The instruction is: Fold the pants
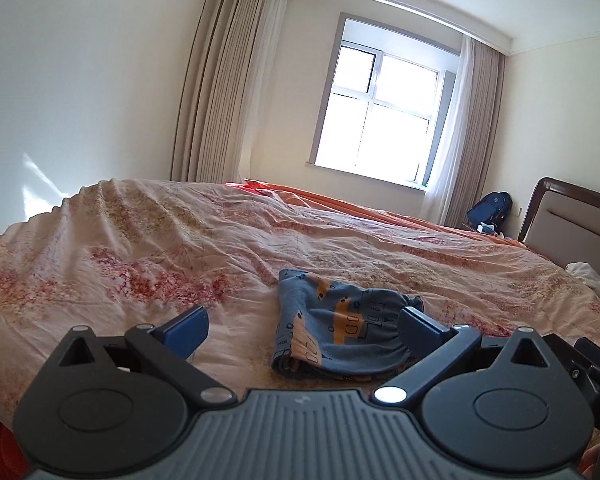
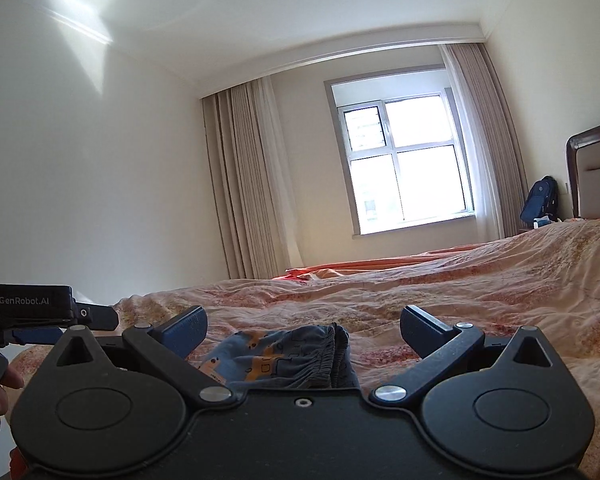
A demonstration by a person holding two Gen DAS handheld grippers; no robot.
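Low in both frames the left gripper (image 1: 304,326) and right gripper (image 2: 304,332) gape empty, just beyond them the pants (image 1: 340,332) lie as a compact folded bundle on the bedspread (image 1: 140,248), so folding looks essentially finished.

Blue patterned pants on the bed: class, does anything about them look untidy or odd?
The blue patterned pants lie in a folded but lumpy bundle on the rumpled floral bedcover, edges uneven and the elastic waistband bunched. Nothing looks spilled or damaged.
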